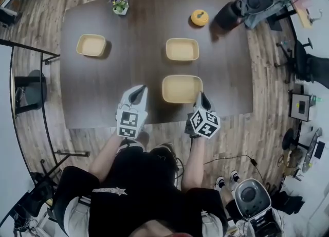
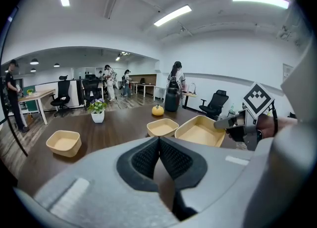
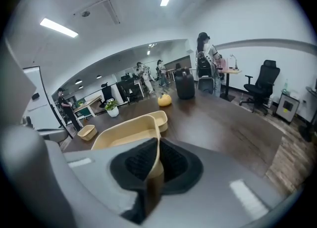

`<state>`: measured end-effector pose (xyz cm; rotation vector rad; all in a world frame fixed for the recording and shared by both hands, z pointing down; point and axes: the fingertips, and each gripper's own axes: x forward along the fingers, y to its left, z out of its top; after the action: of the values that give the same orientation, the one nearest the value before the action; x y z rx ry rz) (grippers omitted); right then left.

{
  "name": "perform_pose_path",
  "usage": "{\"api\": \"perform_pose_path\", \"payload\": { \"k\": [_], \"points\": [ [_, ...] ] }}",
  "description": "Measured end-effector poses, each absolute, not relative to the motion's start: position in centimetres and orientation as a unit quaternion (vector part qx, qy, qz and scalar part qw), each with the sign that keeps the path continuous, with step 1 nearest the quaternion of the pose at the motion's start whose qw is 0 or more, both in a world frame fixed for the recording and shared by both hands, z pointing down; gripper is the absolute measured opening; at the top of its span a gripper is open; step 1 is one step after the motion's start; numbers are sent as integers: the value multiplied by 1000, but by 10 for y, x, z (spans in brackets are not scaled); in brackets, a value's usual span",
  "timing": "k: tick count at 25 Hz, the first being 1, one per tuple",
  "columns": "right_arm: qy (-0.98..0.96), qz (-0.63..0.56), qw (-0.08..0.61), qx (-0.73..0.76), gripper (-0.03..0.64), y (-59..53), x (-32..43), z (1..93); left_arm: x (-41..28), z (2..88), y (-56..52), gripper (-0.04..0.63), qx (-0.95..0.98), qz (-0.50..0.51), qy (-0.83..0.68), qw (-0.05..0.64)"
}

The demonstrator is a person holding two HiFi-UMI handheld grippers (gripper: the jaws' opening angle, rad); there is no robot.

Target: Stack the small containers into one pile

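Right hand-held gripper was clamped tight on the right rim of the nearest container, which sat by the bench's front edge. Meanwhile the left hand-held gripper was closed on nothing, just left of it. The second container sat right behind, and the third container was near the left edge.

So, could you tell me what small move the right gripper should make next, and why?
Probably lift the nearest container a little off the table. The right gripper is shut on its rim, and the next container sits just beyond it, apart, so a clear lift seems needed before carrying it over.
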<state>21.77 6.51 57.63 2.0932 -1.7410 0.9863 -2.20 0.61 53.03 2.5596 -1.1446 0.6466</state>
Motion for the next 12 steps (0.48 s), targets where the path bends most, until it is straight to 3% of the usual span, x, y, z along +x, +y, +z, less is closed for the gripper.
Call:
{"api": "perform_pose_path", "payload": {
  "k": [12],
  "points": [
    [-598,332,79,725,17,33,230,539,-17,490,-16,11,889,192,-403,99]
  ]
}}
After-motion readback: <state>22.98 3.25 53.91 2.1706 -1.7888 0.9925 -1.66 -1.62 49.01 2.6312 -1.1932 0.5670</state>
